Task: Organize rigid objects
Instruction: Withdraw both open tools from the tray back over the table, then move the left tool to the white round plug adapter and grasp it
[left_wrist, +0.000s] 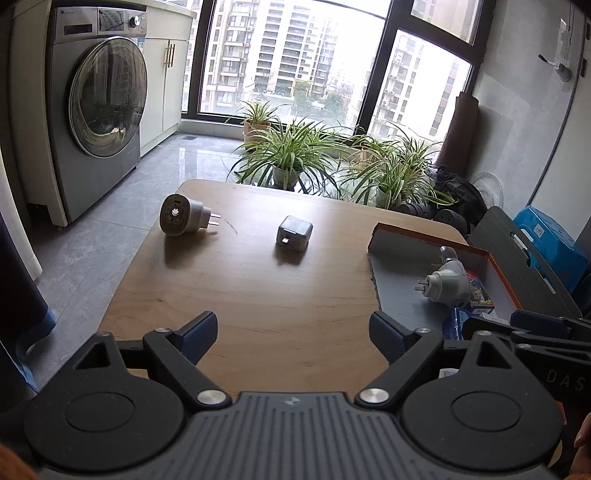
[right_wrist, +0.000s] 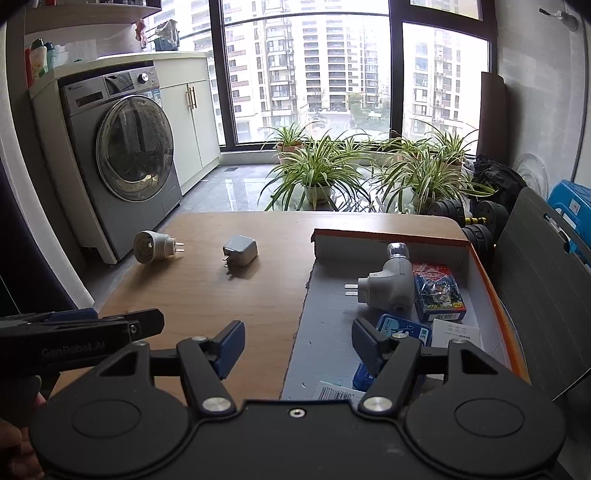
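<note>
While the left gripper (left_wrist: 293, 334) hangs spread and empty over the wooden table (left_wrist: 258, 302), the round plug adapter (left_wrist: 181, 219) and the square charger (left_wrist: 294, 234) lie ahead, apart. Best to center the wide jaws on the charger's flat sides. From the right wrist, the right gripper (right_wrist: 298, 349), also released, straddles the box (right_wrist: 495, 291) edge, where an elbow-shaped adapter (right_wrist: 386, 286) already rests.

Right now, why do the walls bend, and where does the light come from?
Left wrist view: fisheye lens bows the washing machine; daylight from the window throws shadows toward the camera under the round plug. Right wrist view: same curving, window washed out bright.
</note>
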